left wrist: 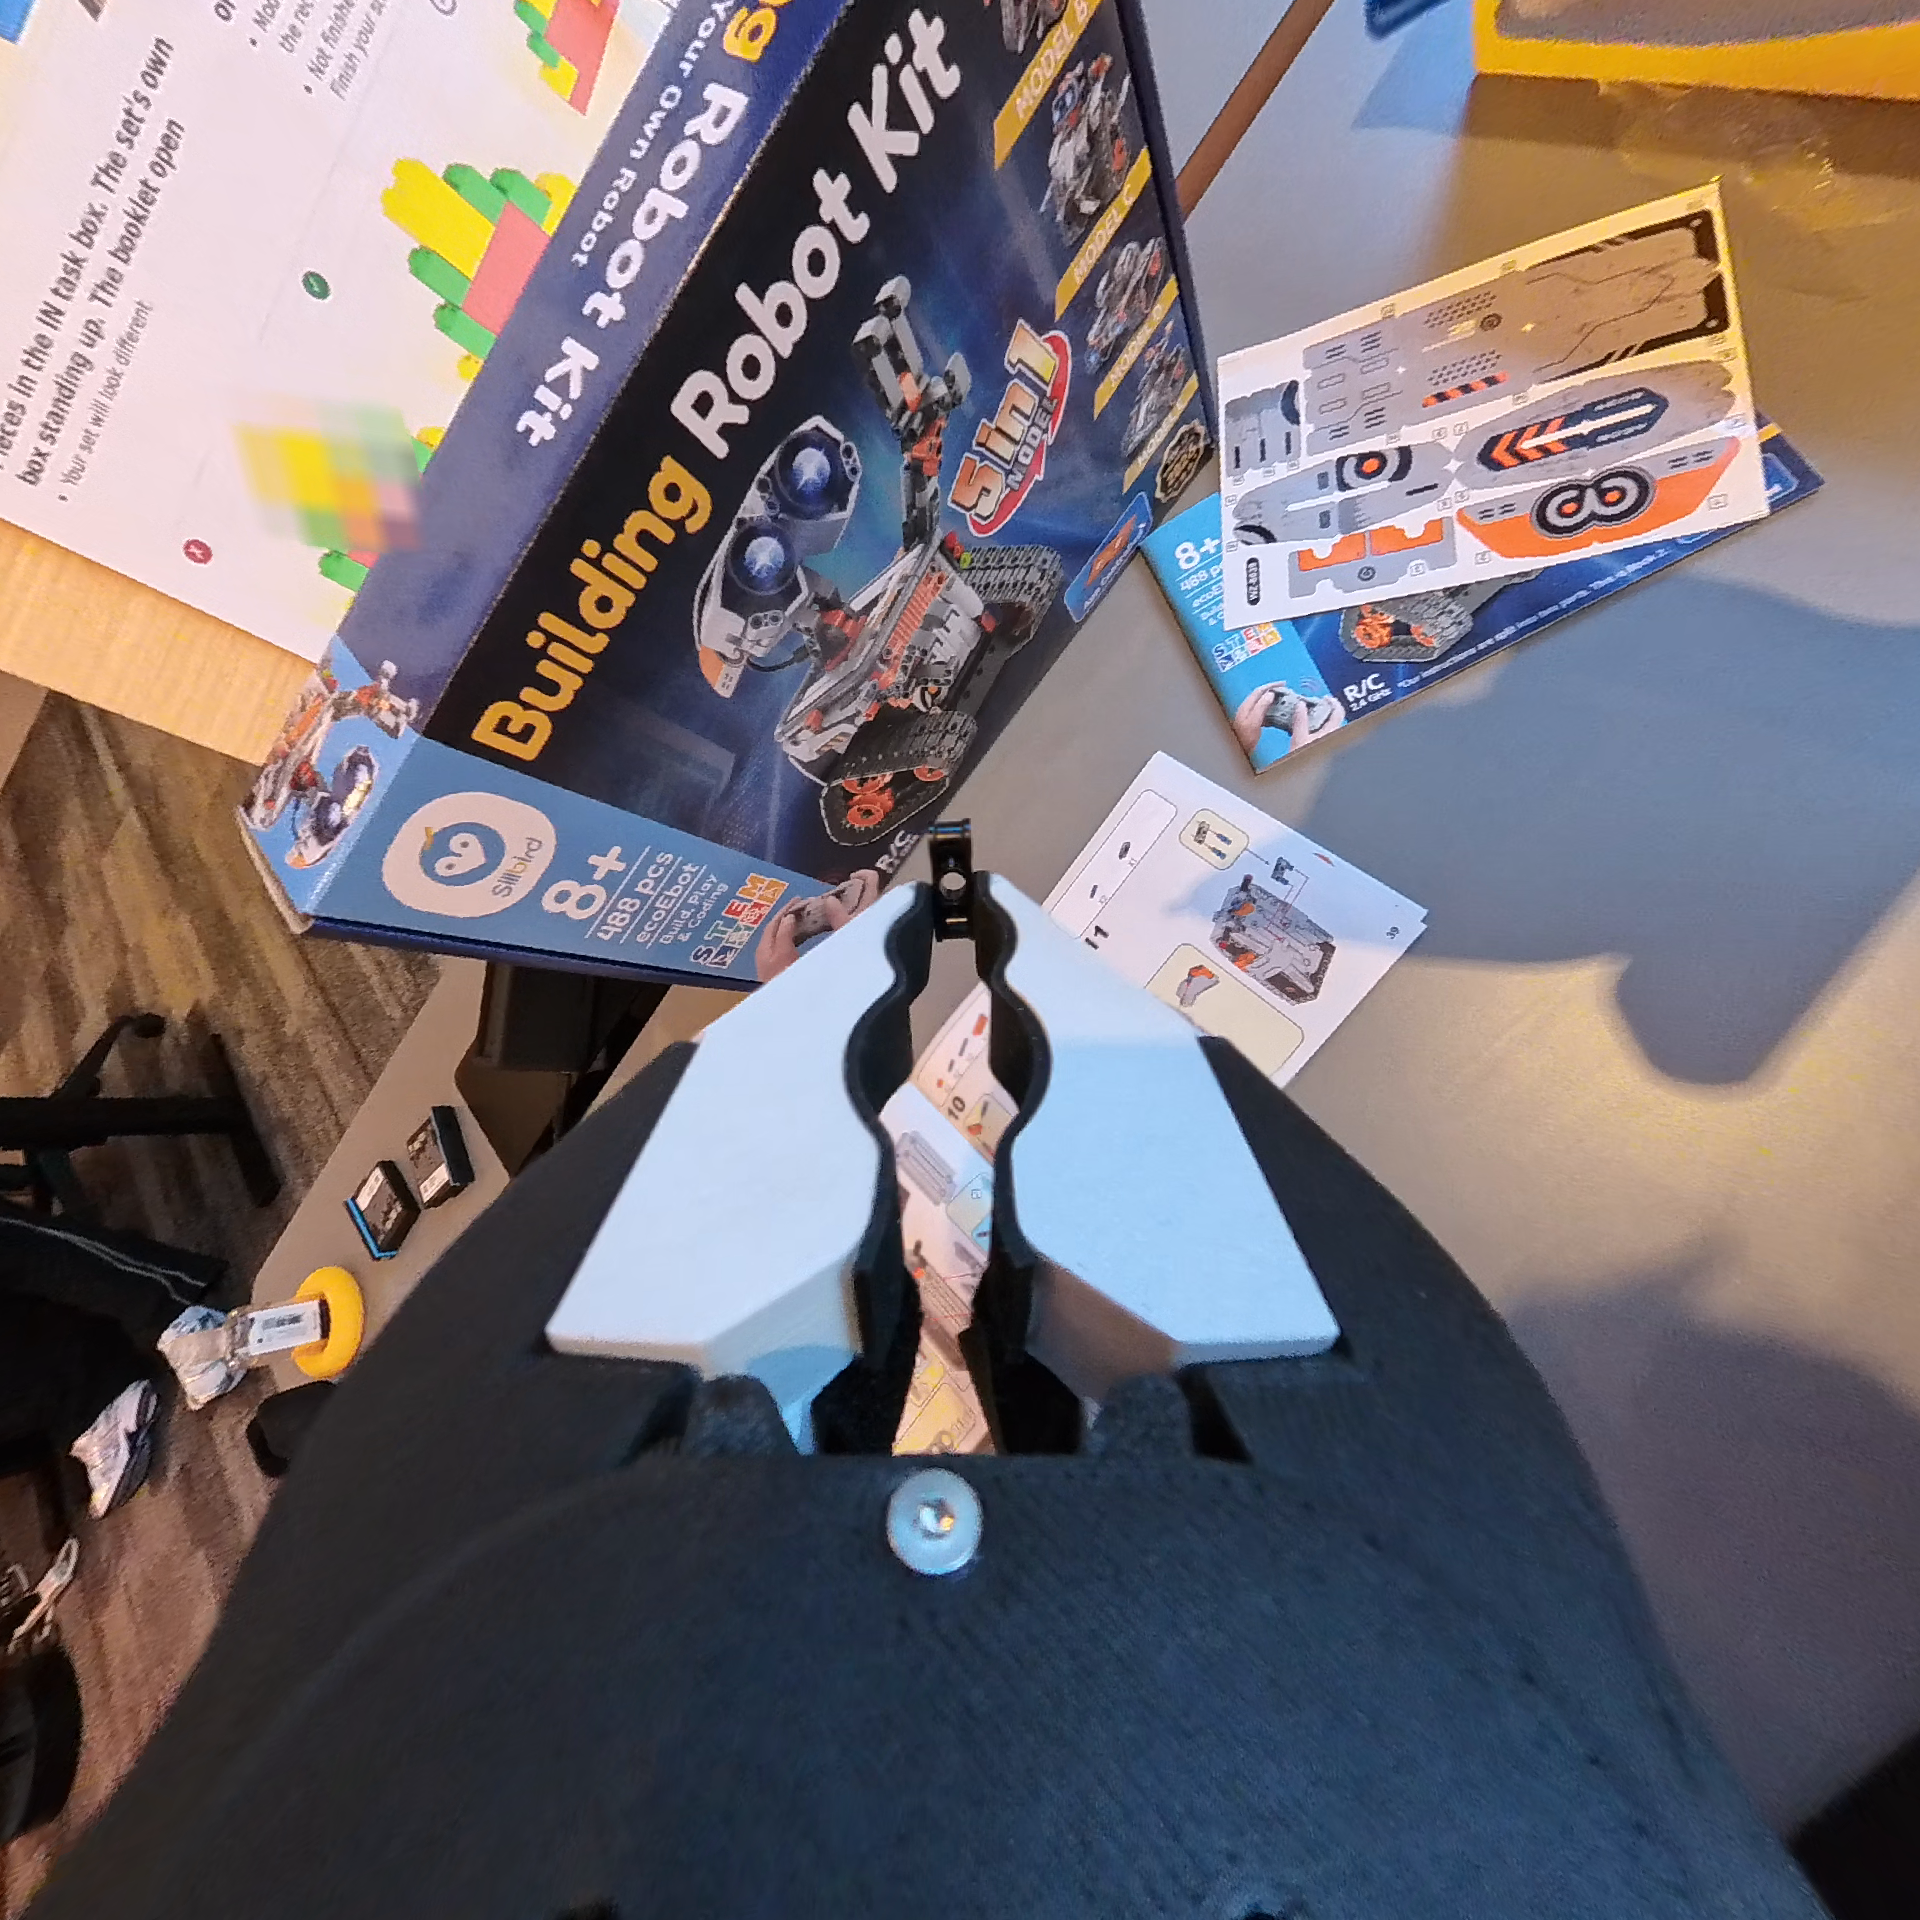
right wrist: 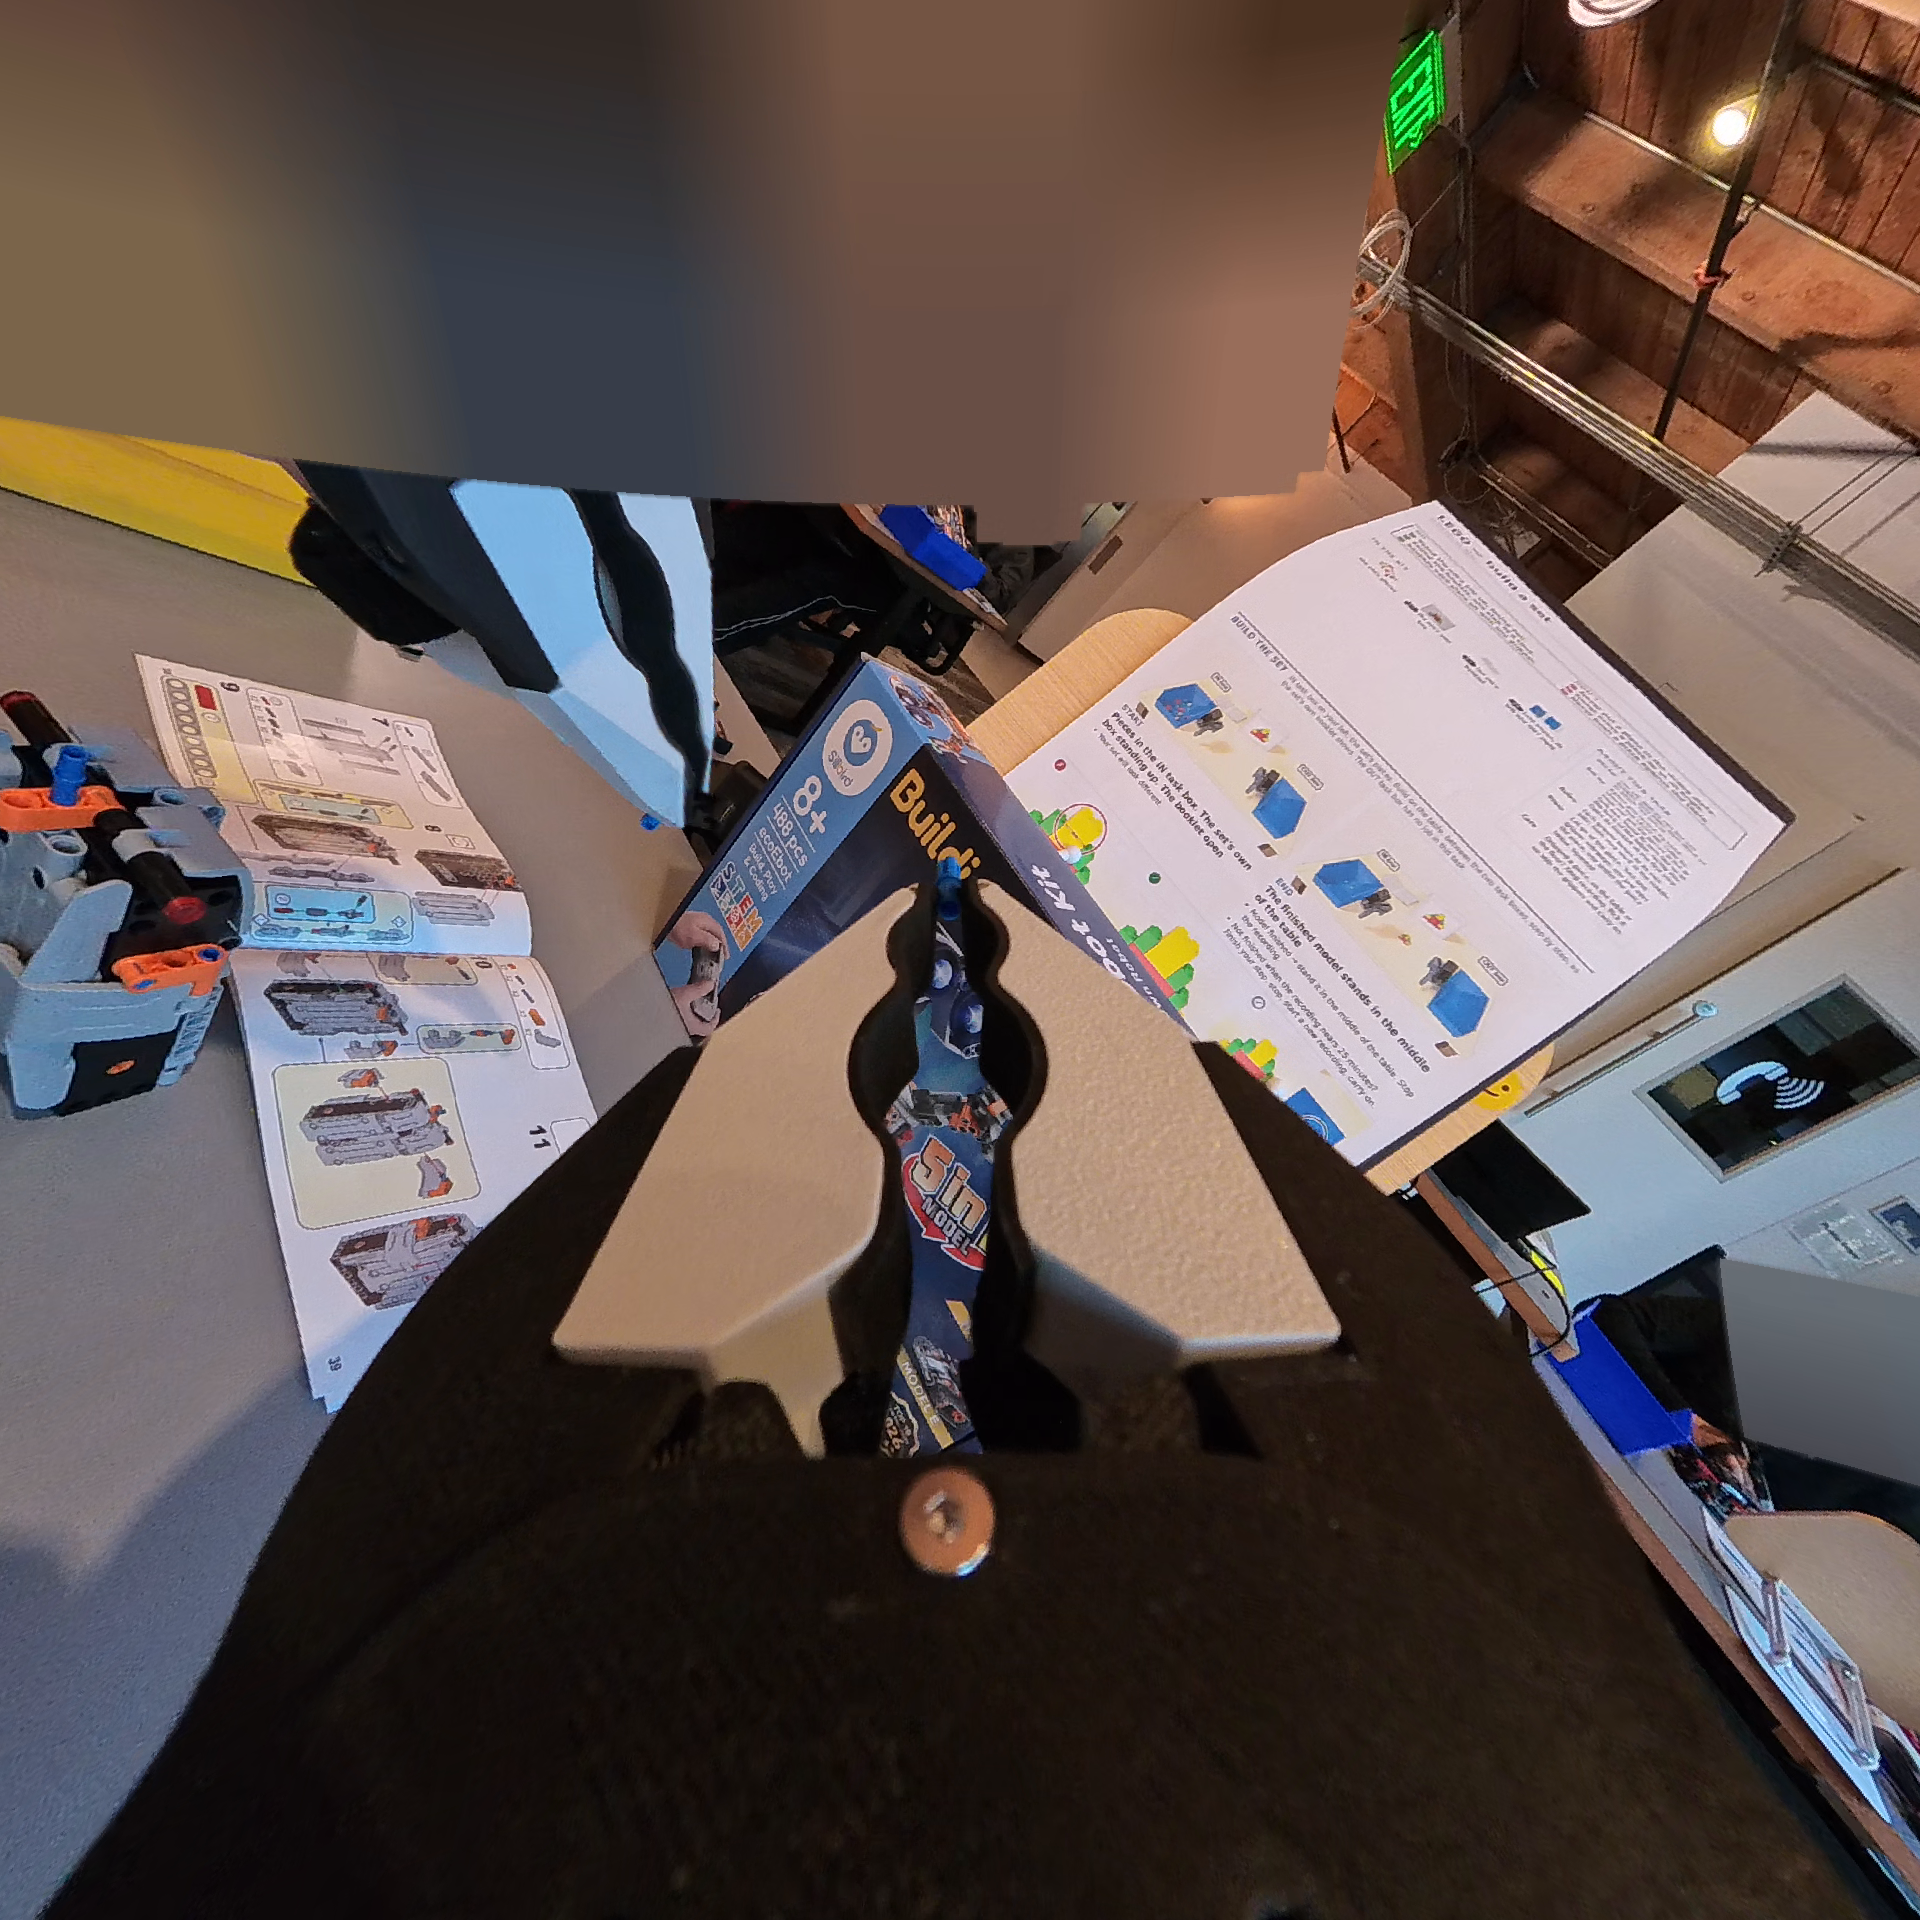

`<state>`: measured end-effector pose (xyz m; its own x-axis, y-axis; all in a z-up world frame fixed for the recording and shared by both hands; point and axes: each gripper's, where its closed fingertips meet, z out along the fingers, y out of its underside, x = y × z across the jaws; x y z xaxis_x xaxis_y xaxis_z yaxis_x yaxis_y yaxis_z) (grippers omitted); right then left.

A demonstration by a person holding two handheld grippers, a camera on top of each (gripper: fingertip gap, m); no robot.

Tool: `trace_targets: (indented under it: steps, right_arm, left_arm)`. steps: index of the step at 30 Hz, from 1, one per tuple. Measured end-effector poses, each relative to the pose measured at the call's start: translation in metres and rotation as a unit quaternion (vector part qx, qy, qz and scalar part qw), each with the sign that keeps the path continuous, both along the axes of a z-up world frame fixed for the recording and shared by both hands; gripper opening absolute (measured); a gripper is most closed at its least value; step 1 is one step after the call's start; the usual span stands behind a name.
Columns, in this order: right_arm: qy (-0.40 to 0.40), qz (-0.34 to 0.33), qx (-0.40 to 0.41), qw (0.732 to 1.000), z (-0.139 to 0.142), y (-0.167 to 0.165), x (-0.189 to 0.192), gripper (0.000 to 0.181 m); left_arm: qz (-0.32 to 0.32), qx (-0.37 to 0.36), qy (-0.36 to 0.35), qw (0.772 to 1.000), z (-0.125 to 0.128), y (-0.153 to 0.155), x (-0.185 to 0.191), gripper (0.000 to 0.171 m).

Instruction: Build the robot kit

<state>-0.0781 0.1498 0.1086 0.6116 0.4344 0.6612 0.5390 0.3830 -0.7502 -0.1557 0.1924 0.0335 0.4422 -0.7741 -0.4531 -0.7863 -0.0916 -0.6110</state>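
Observation:
My left gripper (left wrist: 951,894) is shut on a small black holed connector piece (left wrist: 949,864), held in the air above the open instruction booklet (left wrist: 1236,925) and just in front of the blue kit box (left wrist: 790,499). My right gripper (right wrist: 948,891) is shut on a small blue pin (right wrist: 948,875), held in front of the same kit box (right wrist: 831,831). The left gripper also shows in the right wrist view (right wrist: 686,805) at upper left, near the box. A partly built grey, black and orange model (right wrist: 104,914) stands on the grey table (right wrist: 125,1351) at the left, beside the booklet (right wrist: 364,987).
A sticker sheet (left wrist: 1486,416) lies on a second blue booklet (left wrist: 1340,665) to the right. A white printed instruction sheet (right wrist: 1351,831) lies on a wooden board behind the box. A yellow bin edge (left wrist: 1704,52) sits at the far corner. The table's edge and the carpeted floor (left wrist: 125,935) lie left.

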Motion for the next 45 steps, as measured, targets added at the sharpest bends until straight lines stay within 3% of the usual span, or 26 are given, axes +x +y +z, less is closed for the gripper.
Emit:
trace_targets:
  steps: [8, 13, 16, 20, 23, 26, 31, 45]
  right_arm:
    - [-0.002, 0.001, -0.002, 1.000, -0.001, 0.000, -0.001, 0.003]
    - [-0.002, 0.002, -0.003, 1.000, -0.002, 0.000, -0.002, 0.003]
    - [-0.002, 0.003, -0.002, 1.000, -0.001, 0.000, -0.002, 0.003]
    - [-0.001, 0.005, 0.002, 1.000, 0.002, -0.003, -0.003, 0.003]
    - [0.000, 0.006, 0.004, 1.000, 0.003, -0.004, -0.003, 0.003]
    - [-0.001, 0.006, 0.003, 1.000, 0.003, -0.004, -0.003, 0.003]
    - [-0.002, 0.006, 0.001, 1.000, 0.002, -0.003, -0.003, 0.003]
    - [-0.010, 0.010, -0.007, 1.000, -0.004, -0.001, -0.009, 0.003]
  left_arm:
    - [-0.003, -0.031, -0.021, 0.999, -0.002, -0.003, 0.002, 0.005]
    - [-0.069, -0.109, -0.109, 0.986, 0.006, -0.023, 0.020, 0.005]
    - [-0.095, -0.168, -0.175, 0.965, 0.015, -0.031, 0.025, 0.005]
    - [-0.128, -0.261, -0.260, 0.921, 0.030, -0.044, 0.030, 0.005]
    - [-0.142, -0.315, -0.302, 0.888, 0.037, -0.049, 0.030, 0.005]
    - [-0.139, -0.336, -0.325, 0.873, 0.040, -0.047, 0.029, 0.005]
    - [-0.129, -0.326, -0.323, 0.879, 0.040, -0.044, 0.028, 0.005]
    - [-0.068, -0.216, -0.257, 0.939, 0.035, -0.030, 0.018, 0.005]
